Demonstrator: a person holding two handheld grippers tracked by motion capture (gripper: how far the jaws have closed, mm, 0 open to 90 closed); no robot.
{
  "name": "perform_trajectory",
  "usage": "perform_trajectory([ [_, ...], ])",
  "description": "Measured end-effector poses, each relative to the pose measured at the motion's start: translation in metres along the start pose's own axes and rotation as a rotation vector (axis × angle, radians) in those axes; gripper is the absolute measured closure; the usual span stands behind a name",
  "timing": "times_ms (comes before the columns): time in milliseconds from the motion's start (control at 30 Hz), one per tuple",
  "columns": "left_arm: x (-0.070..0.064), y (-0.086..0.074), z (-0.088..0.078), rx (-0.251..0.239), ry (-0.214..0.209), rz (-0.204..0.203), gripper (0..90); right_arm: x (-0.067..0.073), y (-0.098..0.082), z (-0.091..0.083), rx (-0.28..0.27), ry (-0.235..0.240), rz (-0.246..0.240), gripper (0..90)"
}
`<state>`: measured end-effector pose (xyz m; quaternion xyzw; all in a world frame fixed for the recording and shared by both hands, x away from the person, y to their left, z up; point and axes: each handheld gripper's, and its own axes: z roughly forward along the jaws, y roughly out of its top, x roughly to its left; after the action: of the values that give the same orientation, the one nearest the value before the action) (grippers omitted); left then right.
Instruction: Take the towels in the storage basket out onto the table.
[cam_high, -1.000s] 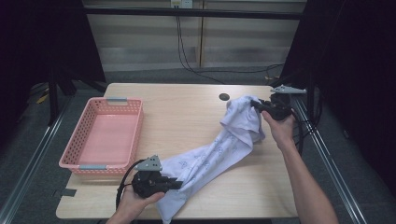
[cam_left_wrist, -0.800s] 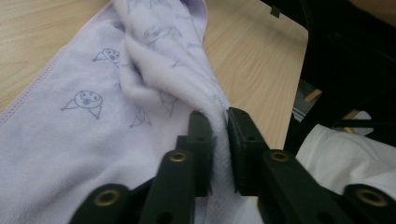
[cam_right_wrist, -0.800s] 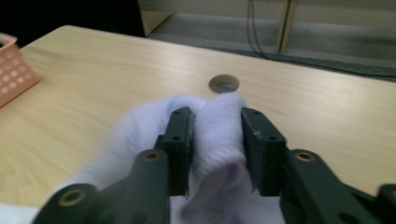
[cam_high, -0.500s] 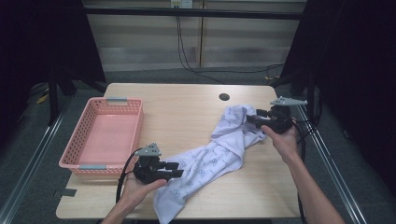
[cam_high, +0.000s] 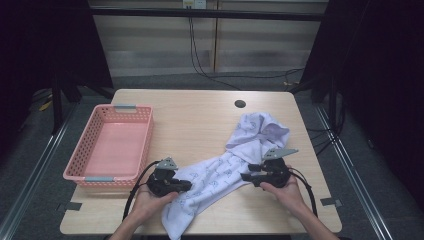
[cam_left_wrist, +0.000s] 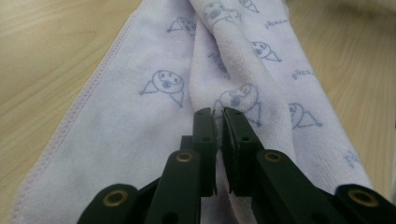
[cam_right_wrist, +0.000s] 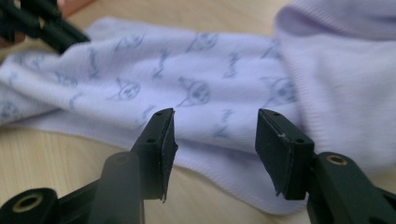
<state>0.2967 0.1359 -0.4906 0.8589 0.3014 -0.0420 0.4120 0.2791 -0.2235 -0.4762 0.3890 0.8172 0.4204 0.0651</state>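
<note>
Two grippers work one printed towel (cam_high: 235, 165) on the table (cam_high: 195, 117).
Left gripper (cam_left_wrist: 218, 116) pinches a fold; right gripper (cam_right_wrist: 212, 140), jaws spread and just narrowing, faces the hem, bare wood nearby.

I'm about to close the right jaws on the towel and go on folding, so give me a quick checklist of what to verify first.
1. Left gripper on the towel: ok. Its jaws have just closed, and a fold of cloth is pinched between them.
2. Right gripper ready: ok. Jaws stand apart, having just narrowed slightly, with nothing between them.
3. Right jaws lined up with the towel's hem: ok. The edge lies just ahead of them.
4. Towel flat: not ok. Its far end is bunched near the table hole.
5. Pink basket out of the way: ok, empty at the left.
6. Towel on the table: cannot tell at the near edge.
</note>
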Motion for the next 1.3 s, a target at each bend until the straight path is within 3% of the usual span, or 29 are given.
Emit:
perform_trajectory([
  [67,0.001,0.001,-0.001,-0.012,0.015,-0.009,76.7,0.004,-0.003,0.014,0.031,0.035,0.000,46.4],
  [233,0.003,0.001,-0.004,-0.017,0.042,-0.008,74.7,0.007,-0.003,0.033,0.058,0.012,-0.027,42.5],
  [300,0.005,0.000,-0.004,-0.023,0.048,-0.027,72.2,0.010,-0.004,0.038,0.056,-0.025,-0.071,42.7],
  [333,0.006,-0.001,-0.004,-0.020,0.058,-0.032,70.5,0.012,-0.004,0.040,0.053,-0.046,-0.107,46.5],
  [367,0.008,-0.002,-0.005,-0.021,0.068,-0.043,68.2,0.018,-0.006,0.039,0.079,-0.112,-0.192,54.3],
  [400,0.009,-0.003,-0.005,-0.015,0.074,-0.050,67.6,0.018,-0.006,0.037,0.084,-0.117,-0.196,60.0],
  [500,0.010,-0.007,-0.004,0.017,0.106,-0.032,65.6,0.004,-0.008,0.027,0.093,-0.129,-0.181,79.5],
  [600,0.008,-0.008,-0.004,0.015,0.107,-0.023,64.0,-0.011,-0.009,0.020,0.100,-0.128,-0.136,82.1],
  [633,0.006,-0.007,-0.003,0.026,0.114,-0.006,63.6,-0.025,-0.010,0.013,0.106,-0.162,-0.121,83.3],
  [667,0.006,-0.007,-0.003,0.026,0.114,-0.006,63.9,-0.025,-0.010,0.013,0.106,-0.162,-0.121,83.3],
  [700,0.005,-0.007,-0.002,0.030,0.114,0.002,65.0,-0.040,-0.009,0.007,0.118,-0.188,-0.098,84.0],
  [767,0.000,-0.007,-0.001,0.043,0.126,0.017,68.3,-0.046,-0.008,0.006,0.119,-0.204,-0.094,84.2],
  [800,-0.003,-0.007,-0.001,0.057,0.133,0.035,74.0,-0.055,-0.007,0.005,0.114,-0.211,-0.073,84.2],
  [833,-0.006,-0.008,-0.001,0.069,0.130,0.041,74.0,-0.065,-0.006,0.004,0.108,-0.240,-0.056,84.3],
  [867,-0.010,-0.009,-0.002,0.080,0.130,0.037,85.2,-0.078,-0.003,0.004,0.097,-0.263,-0.035,84.4],
  [1000,-0.030,-0.018,0.000,0.107,0.020,0.031,87.9,-0.092,0.004,0.009,0.092,-0.294,-0.024,84.1],
  [1033,-0.039,-0.021,0.002,0.121,-0.041,0.041,87.8,-0.095,0.004,0.010,0.082,-0.292,-0.027,83.5],
  [1100,-0.045,-0.021,0.002,0.114,-0.028,0.060,86.1,-0.097,0.004,0.011,0.071,-0.282,-0.028,81.7],
  [1167,-0.043,-0.017,-0.001,0.070,-0.034,0.043,73.2,-0.093,0.005,0.007,0.052,-0.278,0.001,69.2],
  [1233,-0.035,-0.011,-0.006,0.023,-0.009,0.035,69.4,-0.083,0.007,-0.007,0.007,-0.263,0.002,64.2],
  [1300,-0.026,-0.007,-0.007,-0.007,0.019,0.019,68.4,-0.070,0.007,-0.027,-0.049,-0.228,0.002,66.4],
])
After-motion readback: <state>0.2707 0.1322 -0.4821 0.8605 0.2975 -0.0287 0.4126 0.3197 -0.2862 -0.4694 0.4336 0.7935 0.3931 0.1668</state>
